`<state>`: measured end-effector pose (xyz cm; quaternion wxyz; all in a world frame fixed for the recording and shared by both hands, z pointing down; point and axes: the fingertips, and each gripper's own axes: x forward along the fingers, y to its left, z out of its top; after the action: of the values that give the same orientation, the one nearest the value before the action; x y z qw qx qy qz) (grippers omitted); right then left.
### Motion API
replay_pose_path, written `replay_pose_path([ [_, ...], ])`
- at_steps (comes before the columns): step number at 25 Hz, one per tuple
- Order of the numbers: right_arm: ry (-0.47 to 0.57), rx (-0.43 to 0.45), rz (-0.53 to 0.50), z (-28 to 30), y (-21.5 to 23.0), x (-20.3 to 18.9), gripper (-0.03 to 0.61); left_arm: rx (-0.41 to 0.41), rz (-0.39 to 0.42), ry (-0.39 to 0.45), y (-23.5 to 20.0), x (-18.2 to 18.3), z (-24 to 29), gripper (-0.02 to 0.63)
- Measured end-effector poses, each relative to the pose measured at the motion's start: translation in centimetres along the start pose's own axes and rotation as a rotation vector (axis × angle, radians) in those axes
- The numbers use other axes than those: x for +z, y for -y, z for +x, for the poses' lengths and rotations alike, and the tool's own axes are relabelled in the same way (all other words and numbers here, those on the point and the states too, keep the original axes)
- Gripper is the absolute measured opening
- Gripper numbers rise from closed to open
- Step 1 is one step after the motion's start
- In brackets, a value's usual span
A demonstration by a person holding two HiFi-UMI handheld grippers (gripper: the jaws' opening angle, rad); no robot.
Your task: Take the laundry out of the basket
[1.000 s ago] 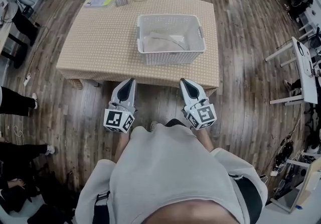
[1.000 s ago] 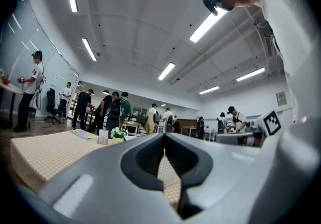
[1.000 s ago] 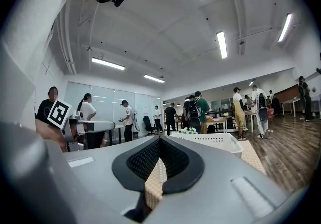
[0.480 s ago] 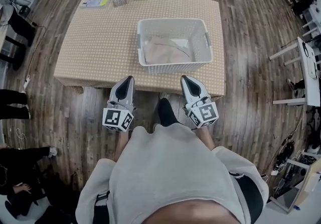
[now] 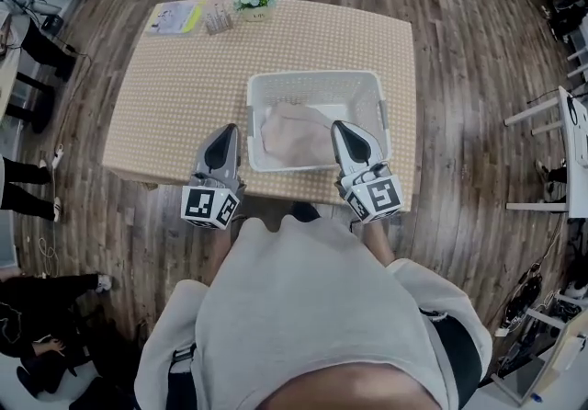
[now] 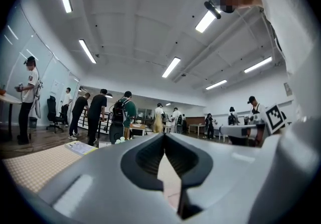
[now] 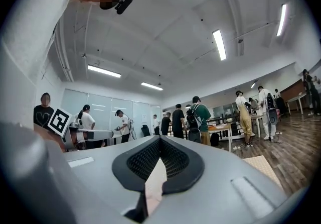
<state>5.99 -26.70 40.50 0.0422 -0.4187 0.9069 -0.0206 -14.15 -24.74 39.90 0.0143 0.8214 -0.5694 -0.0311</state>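
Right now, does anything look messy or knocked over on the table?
No, nothing stands out. The white plastic laundry basket sits upright on the beige checked tablecloth, with the pale crumpled laundry all inside it.

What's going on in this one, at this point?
A person holds a two-jaw gripper in each hand at a table covered with a checked cloth. The left gripper and right gripper are both shut and empty, near the front of a white laundry basket. The pale laundry lies inside it, not yet grasped.
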Motion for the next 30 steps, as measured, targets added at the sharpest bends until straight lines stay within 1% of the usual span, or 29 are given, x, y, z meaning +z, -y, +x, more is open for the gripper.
replay_pose_path([
  [4,0.022,0.016,0.012,2.9,2.5,0.6,-0.002,0.019,0.017,0.007,-1.0,0.7,2.9,0.006],
  [11,-0.025,0.042,0.035,6.4,3.6,-0.8,-0.002,0.062,-0.004,-0.039,-3.5,-0.7,4.5,0.006],
  [14,-0.044,0.028,0.037,7.8,3.9,-1.5,-0.002,0.06,-0.014,-0.048,-5.0,-1.1,5.3,0.006],
  [20,-0.077,-0.015,0.055,8.2,4.3,-2.9,-0.002,0.042,-0.045,-0.076,-6.5,-2.5,6.1,0.006],
  [23,-0.098,-0.035,0.025,8.5,4.4,-3.1,-0.002,0.027,-0.049,-0.082,-6.8,-2.7,6.3,0.006],
  [24,-0.12,-0.034,-0.011,8.7,4.2,-3.3,-0.002,0.026,-0.053,-0.081,-7.0,-2.7,6.4,0.006],
  [25,-0.153,-0.028,-0.073,8.9,4.0,-3.6,-0.002,0.026,-0.057,-0.079,-7.3,-2.7,6.4,0.006],
  [26,-0.195,-0.012,-0.161,9.2,3.6,-4.1,-0.002,0.025,-0.06,-0.076,-7.6,-2.7,6.5,0.006],
  [28,-0.282,0.052,-0.394,9.7,2.4,-5.5,-0.002,0.026,-0.064,-0.077,-8.1,-2.9,6.6,0.006],
  [30,-0.364,0.129,-0.658,10.2,0.9,-7.1,-0.002,0.032,-0.08,-0.085,-8.6,-3.5,6.2,0.006],
])
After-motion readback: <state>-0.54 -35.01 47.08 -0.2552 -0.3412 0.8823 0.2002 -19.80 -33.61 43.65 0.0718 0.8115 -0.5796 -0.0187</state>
